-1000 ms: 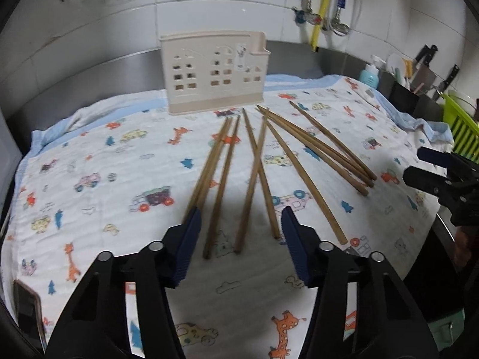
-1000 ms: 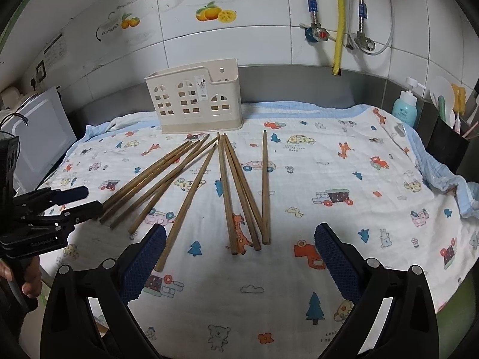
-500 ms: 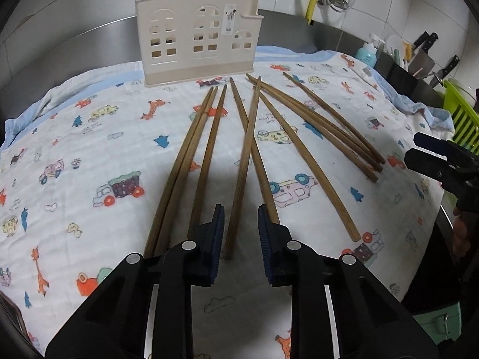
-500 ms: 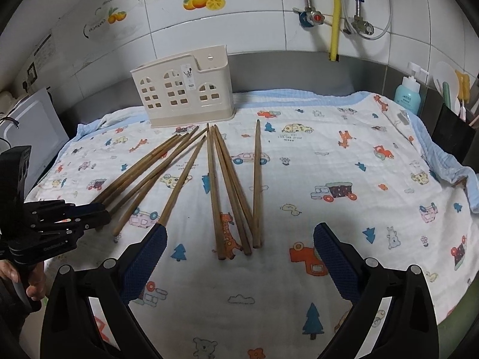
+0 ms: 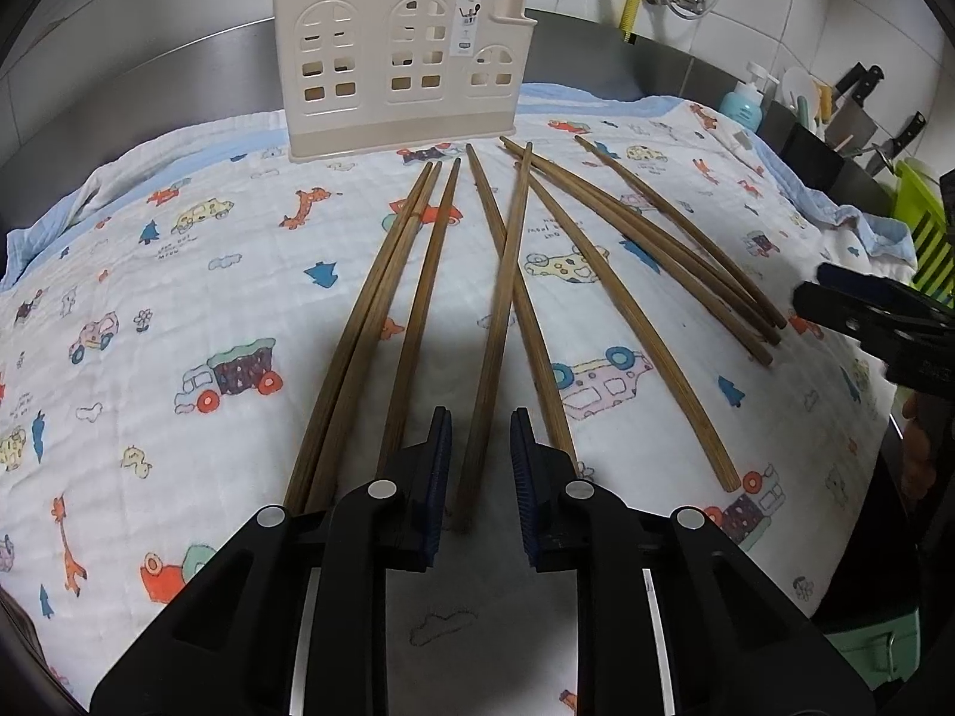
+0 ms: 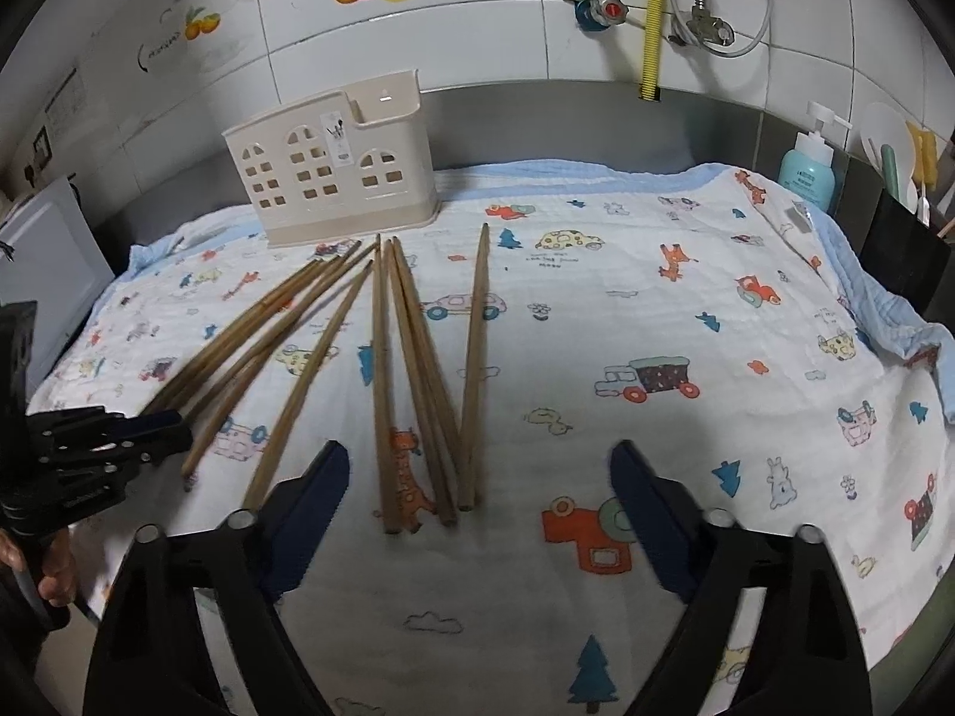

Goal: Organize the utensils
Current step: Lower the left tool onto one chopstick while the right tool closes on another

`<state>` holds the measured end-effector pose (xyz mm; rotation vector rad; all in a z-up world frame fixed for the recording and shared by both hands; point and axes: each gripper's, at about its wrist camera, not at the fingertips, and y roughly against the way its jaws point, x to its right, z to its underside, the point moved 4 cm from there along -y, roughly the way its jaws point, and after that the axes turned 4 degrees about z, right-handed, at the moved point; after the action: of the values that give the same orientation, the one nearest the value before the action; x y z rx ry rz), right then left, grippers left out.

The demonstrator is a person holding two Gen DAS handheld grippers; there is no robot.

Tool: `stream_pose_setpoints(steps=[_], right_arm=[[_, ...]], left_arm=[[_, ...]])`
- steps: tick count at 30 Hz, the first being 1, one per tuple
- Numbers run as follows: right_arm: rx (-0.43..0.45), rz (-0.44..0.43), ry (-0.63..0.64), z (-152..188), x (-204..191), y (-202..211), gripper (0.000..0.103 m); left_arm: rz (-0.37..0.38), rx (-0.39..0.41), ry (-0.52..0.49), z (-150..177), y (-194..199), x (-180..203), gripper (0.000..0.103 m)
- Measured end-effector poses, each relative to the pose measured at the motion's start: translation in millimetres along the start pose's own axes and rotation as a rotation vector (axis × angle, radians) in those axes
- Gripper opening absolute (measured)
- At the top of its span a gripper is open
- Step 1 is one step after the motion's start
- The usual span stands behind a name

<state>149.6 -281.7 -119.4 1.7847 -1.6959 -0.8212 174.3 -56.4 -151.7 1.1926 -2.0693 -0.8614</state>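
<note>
Several long wooden chopsticks (image 5: 507, 274) lie fanned out on a printed cloth (image 5: 179, 298), tips toward a beige house-shaped utensil holder (image 5: 394, 65) standing upright at the back. My left gripper (image 5: 480, 465) is low over the near ends, its jaws narrowed on either side of one chopstick (image 5: 486, 394) with a gap left each side. My right gripper (image 6: 480, 483) is wide open and empty near the chopstick ends (image 6: 430, 394). The holder (image 6: 334, 173) shows in the right view too. The left gripper (image 6: 119, 429) appears at that view's left edge.
A blue soap bottle (image 5: 743, 101), knives (image 5: 859, 101) and a green rack (image 5: 925, 221) stand at the right. Taps and hoses (image 6: 650, 12) hang on the tiled wall. A white appliance (image 6: 42, 262) stands at the left. The cloth drops off at the front edge.
My left gripper has moved forward and down to the chopstick ends and its jaws have narrowed from wide open. My right gripper has edged closer and stays wide open.
</note>
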Motion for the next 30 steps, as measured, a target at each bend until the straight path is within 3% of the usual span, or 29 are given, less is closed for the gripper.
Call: stream_pose_setpoints(steps=[2,7,15,30], right_arm=[[-0.016,-0.006,-0.008,2,2,-5,0.065],[-0.04,-0.019,-0.014,5,3,-14,0.044],[-0.038,-0.023,-0.042,-8,3,-27,0.025],[-0.068,0.005,0.007,-17,-3,-49,0.009]], left_arm=[[0.001,0.0,0.004,0,0,0,0.02],[-0.004,-0.001,-0.003,-1,-2,0,0.02],[-0.004,0.0,-0.002,-1,-2,0,0.02],[-0.027,-0.002,-0.029,-2,-4,3,0.02]])
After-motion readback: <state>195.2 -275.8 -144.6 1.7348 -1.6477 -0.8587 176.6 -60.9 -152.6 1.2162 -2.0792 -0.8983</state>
